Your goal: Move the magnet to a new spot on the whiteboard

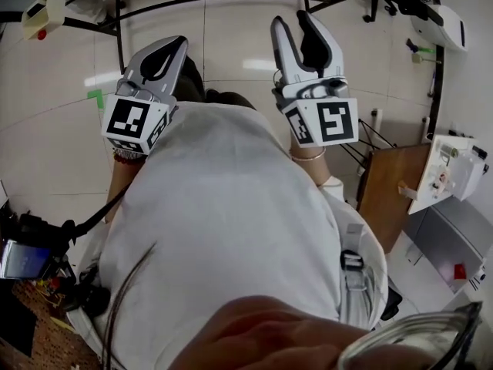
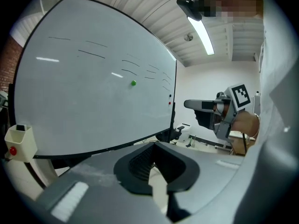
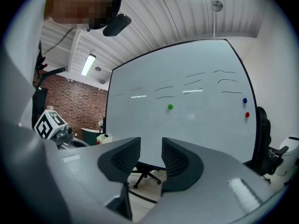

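Observation:
The whiteboard (image 3: 187, 115) stands some way ahead of both grippers. A small green magnet (image 3: 170, 107) sticks near the board's middle, and it shows as well as the green magnet (image 2: 133, 83) in the left gripper view. My right gripper (image 3: 151, 146) is open, with a narrow gap between its pads and nothing in it. My left gripper (image 2: 156, 146) looks shut, tips together, and is empty. In the head view both are raised in front of my chest, the left gripper (image 1: 179, 43) and the right gripper (image 1: 293, 21). Neither touches the board.
A blue magnet (image 3: 244, 100) and a red magnet (image 3: 247, 115) sit by the board's right edge. A white box with a red button (image 2: 18, 141) hangs at the board's lower left. An office chair (image 3: 140, 174) stands below the board, and a wooden table (image 1: 389, 187) is to my right.

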Tool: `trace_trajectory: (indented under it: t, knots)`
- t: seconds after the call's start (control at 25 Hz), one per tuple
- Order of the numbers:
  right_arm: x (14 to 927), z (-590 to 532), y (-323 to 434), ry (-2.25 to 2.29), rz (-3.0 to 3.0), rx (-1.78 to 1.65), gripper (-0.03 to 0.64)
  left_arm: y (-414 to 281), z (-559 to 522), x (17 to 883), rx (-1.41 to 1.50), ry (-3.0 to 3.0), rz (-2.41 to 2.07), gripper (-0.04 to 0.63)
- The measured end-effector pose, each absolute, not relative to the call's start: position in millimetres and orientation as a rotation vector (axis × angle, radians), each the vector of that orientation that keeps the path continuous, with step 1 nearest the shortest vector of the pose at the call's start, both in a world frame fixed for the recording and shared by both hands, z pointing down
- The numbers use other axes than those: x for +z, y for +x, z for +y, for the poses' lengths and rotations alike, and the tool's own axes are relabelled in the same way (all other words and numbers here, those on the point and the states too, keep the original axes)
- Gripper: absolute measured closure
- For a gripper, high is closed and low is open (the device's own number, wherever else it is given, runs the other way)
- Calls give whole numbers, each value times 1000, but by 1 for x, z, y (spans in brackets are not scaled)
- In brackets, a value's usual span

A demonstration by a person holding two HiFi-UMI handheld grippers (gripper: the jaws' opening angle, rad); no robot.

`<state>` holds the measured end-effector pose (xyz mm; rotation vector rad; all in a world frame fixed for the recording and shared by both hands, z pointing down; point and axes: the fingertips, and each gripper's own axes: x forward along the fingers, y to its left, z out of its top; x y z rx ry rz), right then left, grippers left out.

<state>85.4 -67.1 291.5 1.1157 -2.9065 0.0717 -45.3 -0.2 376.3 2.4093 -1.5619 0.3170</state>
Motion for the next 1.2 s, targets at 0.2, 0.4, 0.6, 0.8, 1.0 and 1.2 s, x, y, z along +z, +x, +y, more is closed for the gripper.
trace_trajectory:
  t: [0.2,0.4,0.6,0.8,1.0,1.2]
  knots:
    - [290,-51,87,1114,-2924,63,482,-33,9,364,288,2471,-1545,589]
    - [282,-12,92,1076,-2961,-8,482,-22,35,352,250,2499,-1558,589]
    - [287,7,88,1054,-2971,5,483,-17,53,356,281,2512,-1543,589]
    - [277,28,86,1080,-2979,39,483,-9,71,342,325,2590,-1467,589]
    - [281,78,59,1021,-3015,35,485,-31,124,342,317,2580,-1518,589]
    - [265,56,27,1016,-3011,2,488,-65,102,326,297,2582,-1523,589]
